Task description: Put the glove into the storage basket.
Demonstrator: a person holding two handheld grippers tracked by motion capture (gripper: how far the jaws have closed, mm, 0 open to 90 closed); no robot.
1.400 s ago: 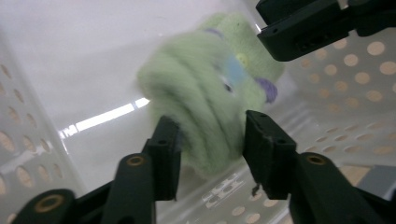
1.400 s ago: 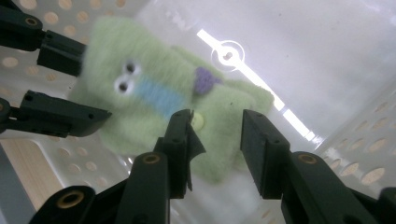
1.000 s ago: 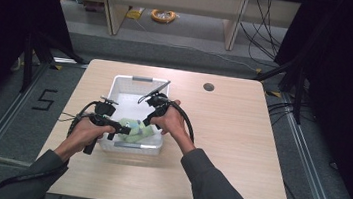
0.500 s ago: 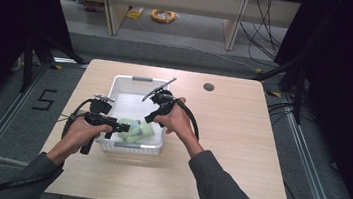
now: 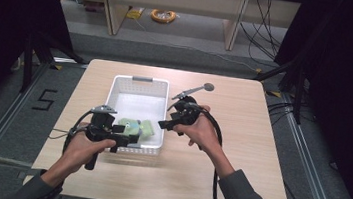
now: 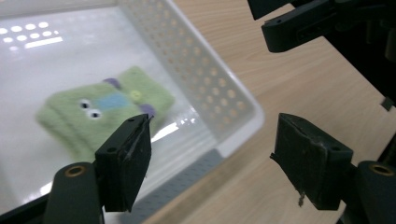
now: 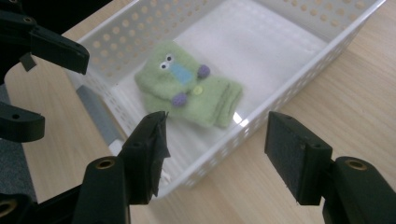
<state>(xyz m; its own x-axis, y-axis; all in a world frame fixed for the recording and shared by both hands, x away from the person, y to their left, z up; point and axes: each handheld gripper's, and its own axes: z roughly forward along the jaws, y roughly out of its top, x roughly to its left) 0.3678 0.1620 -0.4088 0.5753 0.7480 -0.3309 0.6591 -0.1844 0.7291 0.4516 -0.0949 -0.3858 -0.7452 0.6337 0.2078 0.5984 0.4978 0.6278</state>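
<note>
A white perforated basket (image 5: 115,90) stands on the wooden table, holding a folded green sock (image 5: 136,126) with a cartoon face, blue patch and purple bits. The sock lies flat on the basket floor (image 6: 100,109) (image 7: 189,91). My left gripper (image 5: 127,137) hovers at the basket's near left corner, jaws wide apart and empty (image 6: 215,161). My right gripper (image 5: 168,122) is held just outside the basket's right wall (image 7: 289,100), open and empty (image 7: 219,154), pointing back at the sock. Each gripper shows in the other's view: right gripper (image 6: 303,25), left gripper (image 7: 42,86).
A small dark round mark (image 5: 208,87) sits on the table behind the right hand. Bare tabletop (image 5: 249,153) stretches right of the basket and along the front edge. Shelving and a yellow coil (image 5: 163,15) lie beyond the table on the floor.
The right gripper has moved rightward and slightly nearer, from above the basket to outside its right wall. The left gripper has barely shifted. The sock stays in place.
</note>
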